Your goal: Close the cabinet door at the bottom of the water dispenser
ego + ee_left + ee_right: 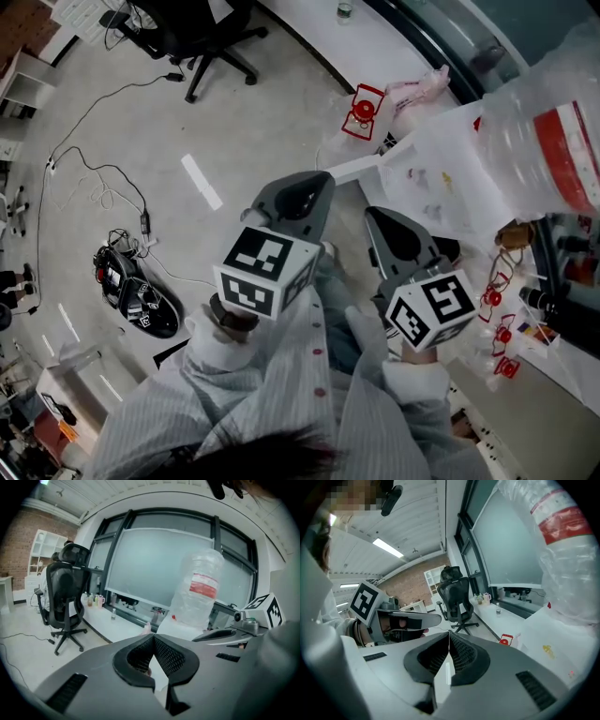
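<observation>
The water dispenser [441,187] is a white cabinet with a big clear bottle [544,122] with a red label on top, at the right of the head view. A narrow white edge [354,169] juts left from it, perhaps the open door's top; the door face is hidden. My left gripper [317,180] is shut and empty, its tip close by that edge. To its right my right gripper [375,216], also shut and empty, points at the cabinet's near side. The bottle [197,592] and the cabinet [548,634] stand just beyond the jaws in the two gripper views.
A black office chair [187,37] stands on the floor at the back. Cables and a black device [141,300] lie at the left. A red item [361,111] sits beside the dispenser. Red clips [497,328] litter a surface at the right.
</observation>
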